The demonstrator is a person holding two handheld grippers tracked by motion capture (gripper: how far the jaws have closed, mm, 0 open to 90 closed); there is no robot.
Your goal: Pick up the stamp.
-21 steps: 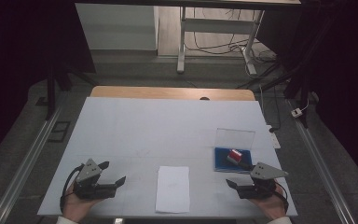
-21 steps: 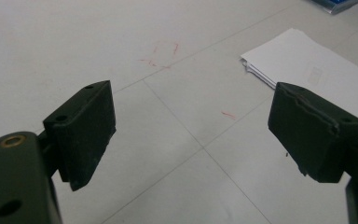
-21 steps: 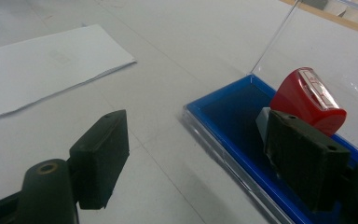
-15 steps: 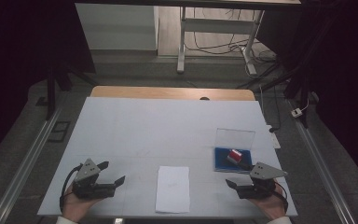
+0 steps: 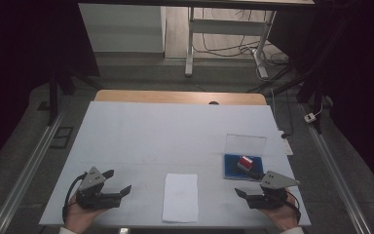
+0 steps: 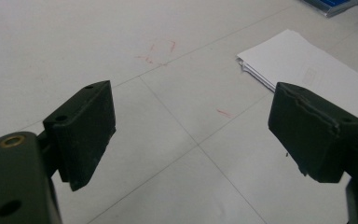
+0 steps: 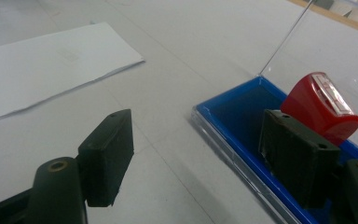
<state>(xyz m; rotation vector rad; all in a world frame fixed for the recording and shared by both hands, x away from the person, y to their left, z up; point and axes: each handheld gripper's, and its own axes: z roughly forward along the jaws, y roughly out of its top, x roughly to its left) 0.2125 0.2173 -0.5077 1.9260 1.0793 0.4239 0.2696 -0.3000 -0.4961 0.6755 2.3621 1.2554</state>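
High view: my left gripper (image 5: 108,191) and right gripper (image 5: 253,194) rest low at the near table (image 5: 175,131) edge, paper sheet (image 5: 180,197) between them, probably a ready stance.

Left gripper view: jaws wide apart, holding nothing; paper ahead to the right.

Right gripper view: jaws wide, empty. Red stamp (image 7: 324,106) sits in the blue tray (image 7: 235,112) just beyond my right jaw, clear lid (image 7: 326,46) raised, likely for access.

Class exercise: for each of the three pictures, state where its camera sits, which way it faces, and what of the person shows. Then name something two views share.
High view: above the table's near edge, facing forward and down; hands hold left gripper and right gripper.
Left gripper view: rides that gripper, facing paper sheets; own jaws apart.
Right gripper view: faces blue case, red stamp.
Shared: paper, case.
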